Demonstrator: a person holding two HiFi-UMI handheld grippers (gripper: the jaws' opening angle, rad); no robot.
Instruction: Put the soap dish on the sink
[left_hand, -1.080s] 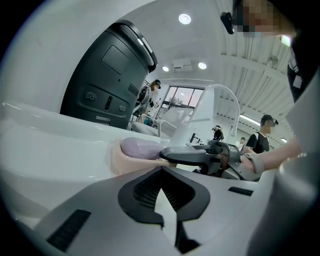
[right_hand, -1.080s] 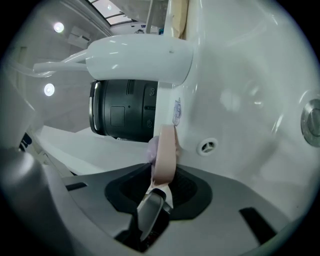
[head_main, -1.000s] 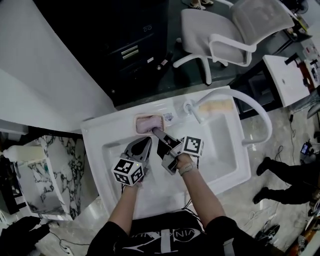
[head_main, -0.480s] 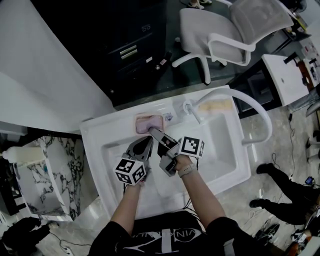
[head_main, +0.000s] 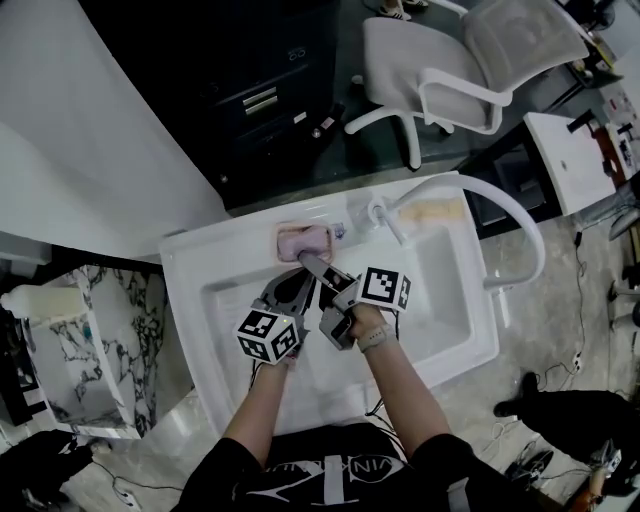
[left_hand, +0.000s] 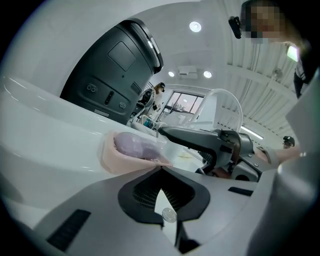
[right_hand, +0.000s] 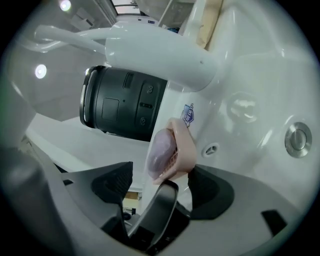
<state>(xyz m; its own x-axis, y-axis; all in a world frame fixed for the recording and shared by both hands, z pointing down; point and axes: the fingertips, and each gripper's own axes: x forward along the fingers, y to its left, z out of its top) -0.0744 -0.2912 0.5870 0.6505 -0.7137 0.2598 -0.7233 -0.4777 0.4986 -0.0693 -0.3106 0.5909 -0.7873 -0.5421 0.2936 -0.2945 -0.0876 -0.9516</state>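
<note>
Lighting and picture quality, three views.
Head view dim, cool and evenly lit, with soft shadows; glossy white moulded sink (head_main: 200, 265) is brightest, without hard glare; edges bowed. Both gripper views are fisheye with black corners; round recessed ceiling lights (left_hand: 195, 26) flare overhead; grey plastic left gripper (left_hand: 163, 169) in the foreground is soft.

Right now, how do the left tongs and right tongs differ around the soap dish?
The left tongs are shut and empty. The right tongs are opening wide, with the near end of the soap dish between them, unpressed. In the head view the right tongs reach the dish on the sink ledge, while the left tongs appear to stop just short of it. Both point at the dish, side by side.
</note>
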